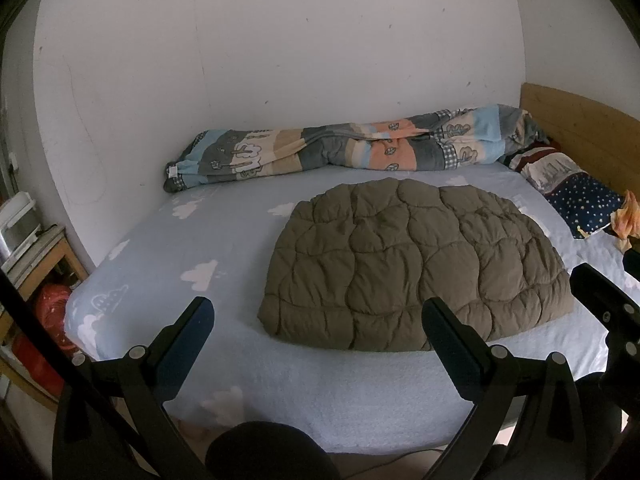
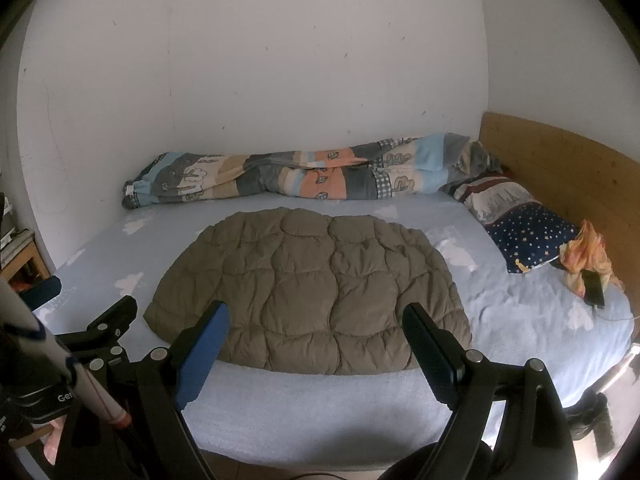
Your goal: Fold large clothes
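Both grippers held back off the near edge of the bed, nothing in either. My left gripper (image 1: 318, 322) has its fingers wide apart, one finger over bare sheet and the other over the near edge of the quilted brown garment (image 1: 416, 264); my right gripper (image 2: 316, 336) is likewise spread wide and empty, both fingers over the garment's near hem. In the right wrist view the left tool shows at the lower left, close beside mine, so risk one: the two tools are near enough to knock together if I reach in on converging lines. The garment lies flat in the middle of the light blue cloud-print sheet (image 1: 168, 256), rounded outline, already looks doubled over at least once, though I cannot tell how many layers. Risk two: the padding is thick and puffy, so a shallow pinch at the hem may catch only the top layer and peel it open instead of carrying the fold. Risk three: a deep pinch may take the sheet along with it, dragging the bedding. Risk four: slick shell fabric could slide out of the pads mid-lift, and the fill may spring the fold back. Further off, a star-print pillow (image 2: 532, 236) with a phone (image 2: 593, 290) just beside it on the right; a swung fold could sweep it. Rolled patterned blanket (image 1: 344, 148) against the far wall, well apart.
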Demonstrator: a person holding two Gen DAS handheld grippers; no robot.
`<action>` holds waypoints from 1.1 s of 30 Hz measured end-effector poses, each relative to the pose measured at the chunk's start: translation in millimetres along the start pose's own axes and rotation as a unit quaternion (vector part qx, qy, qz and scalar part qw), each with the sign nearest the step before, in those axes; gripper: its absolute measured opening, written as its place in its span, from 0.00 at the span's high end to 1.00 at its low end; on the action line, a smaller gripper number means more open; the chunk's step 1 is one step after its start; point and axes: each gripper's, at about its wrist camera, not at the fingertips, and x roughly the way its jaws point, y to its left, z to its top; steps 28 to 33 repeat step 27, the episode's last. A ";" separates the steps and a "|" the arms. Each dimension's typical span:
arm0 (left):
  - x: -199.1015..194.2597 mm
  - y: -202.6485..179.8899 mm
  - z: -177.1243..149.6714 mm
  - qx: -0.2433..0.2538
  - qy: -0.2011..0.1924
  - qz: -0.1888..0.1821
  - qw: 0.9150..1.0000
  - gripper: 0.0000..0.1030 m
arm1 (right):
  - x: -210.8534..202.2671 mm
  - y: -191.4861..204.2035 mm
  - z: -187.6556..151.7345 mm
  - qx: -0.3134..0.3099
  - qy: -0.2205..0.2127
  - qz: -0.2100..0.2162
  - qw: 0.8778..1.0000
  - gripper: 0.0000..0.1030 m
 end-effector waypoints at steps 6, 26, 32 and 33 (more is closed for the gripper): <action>0.1 -1.3 0.0 0.000 0.000 0.001 1.000 0.00 | 0.0 -1.7 -0.5 -0.001 0.000 0.001 1.000 0.12; 10.1 3.6 -5.4 0.005 0.018 -0.005 1.000 0.00 | 11.4 -8.6 -8.6 0.009 0.012 0.003 1.000 0.12; 13.3 3.7 -6.0 0.009 0.023 -0.012 1.000 0.00 | 15.3 -10.7 -9.1 0.012 0.016 0.006 1.000 0.12; 13.3 3.7 -6.0 0.009 0.023 -0.012 1.000 0.00 | 15.3 -10.7 -9.1 0.012 0.016 0.006 1.000 0.12</action>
